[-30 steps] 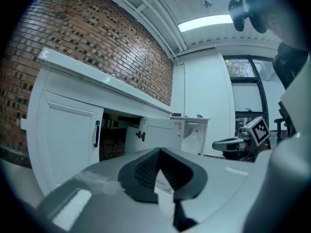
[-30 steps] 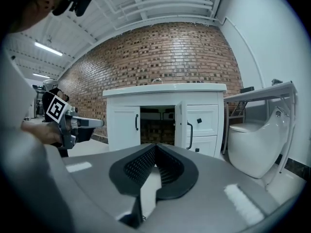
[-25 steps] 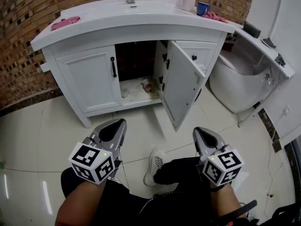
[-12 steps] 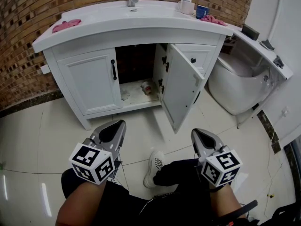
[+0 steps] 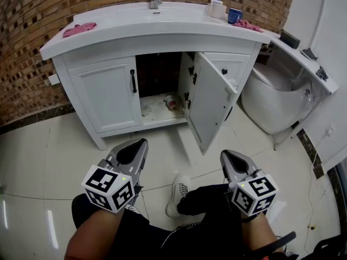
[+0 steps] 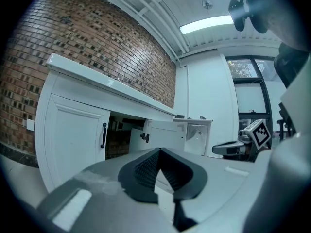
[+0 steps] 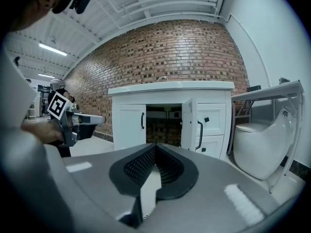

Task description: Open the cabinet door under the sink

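The white vanity point(image 5: 157, 37) under the sink has two doors. Its right door point(image 5: 209, 104) stands swung outward, showing the dark inside; the left door point(image 5: 105, 93) with a black handle point(image 5: 133, 80) is closed. My left gripper point(image 5: 142, 141) and right gripper point(image 5: 223, 153) hover low over the floor well in front of the cabinet, both shut and holding nothing. The left gripper view shows the left gripper point(image 6: 159, 150) pointing at the open door point(image 6: 163, 132). The right gripper view has the right gripper point(image 7: 155, 145) aimed at the open door point(image 7: 188, 124).
A small object point(image 5: 171, 101) lies on the cabinet floor. A white toilet point(image 5: 276, 99) and a white rack point(image 5: 303, 50) stand at the right. Pink cloths point(image 5: 79, 28), a blue cup point(image 5: 234, 12) and a bottle point(image 5: 217, 5) sit on the counter. The person's shoe point(image 5: 178, 191) is between the grippers.
The head view has drifted slightly, so the cabinet sits a little lower in frame. Both grippers stay in about the same place, and the right door stays open.
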Motion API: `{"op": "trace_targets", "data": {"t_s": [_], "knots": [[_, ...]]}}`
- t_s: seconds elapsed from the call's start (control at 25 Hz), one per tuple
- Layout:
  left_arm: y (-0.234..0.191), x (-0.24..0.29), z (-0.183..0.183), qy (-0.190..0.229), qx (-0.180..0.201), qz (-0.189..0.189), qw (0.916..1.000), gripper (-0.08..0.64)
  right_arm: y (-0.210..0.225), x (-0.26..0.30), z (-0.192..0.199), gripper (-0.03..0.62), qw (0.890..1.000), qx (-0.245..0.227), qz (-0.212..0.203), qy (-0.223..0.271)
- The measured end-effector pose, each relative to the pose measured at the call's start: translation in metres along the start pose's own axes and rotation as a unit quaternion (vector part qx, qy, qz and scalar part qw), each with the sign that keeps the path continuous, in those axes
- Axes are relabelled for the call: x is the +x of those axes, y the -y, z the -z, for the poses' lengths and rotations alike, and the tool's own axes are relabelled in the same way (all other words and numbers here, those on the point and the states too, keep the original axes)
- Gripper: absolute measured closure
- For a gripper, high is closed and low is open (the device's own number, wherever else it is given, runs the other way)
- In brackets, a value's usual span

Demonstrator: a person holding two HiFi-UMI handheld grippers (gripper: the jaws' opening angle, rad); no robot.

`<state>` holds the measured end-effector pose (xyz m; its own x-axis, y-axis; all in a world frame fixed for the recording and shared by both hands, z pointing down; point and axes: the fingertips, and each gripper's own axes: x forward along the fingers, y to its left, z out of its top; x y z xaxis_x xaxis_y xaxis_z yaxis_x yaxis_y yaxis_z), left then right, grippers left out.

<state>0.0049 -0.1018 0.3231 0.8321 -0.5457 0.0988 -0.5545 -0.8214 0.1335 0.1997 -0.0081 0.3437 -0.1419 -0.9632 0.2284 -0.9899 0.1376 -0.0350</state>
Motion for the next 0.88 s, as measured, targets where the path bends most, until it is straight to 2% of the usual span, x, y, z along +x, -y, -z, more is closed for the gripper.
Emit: {"op": "trace_targets", "data": {"t_s": [0.88], "knots": [[-0.0001,-0.0007,-0.0029,0.005,0.004,-0.004,1.0000,0.557,-0.0032,0.0030,0.0002,0.584,1.000,0.000,-0.007,0.002]]}}
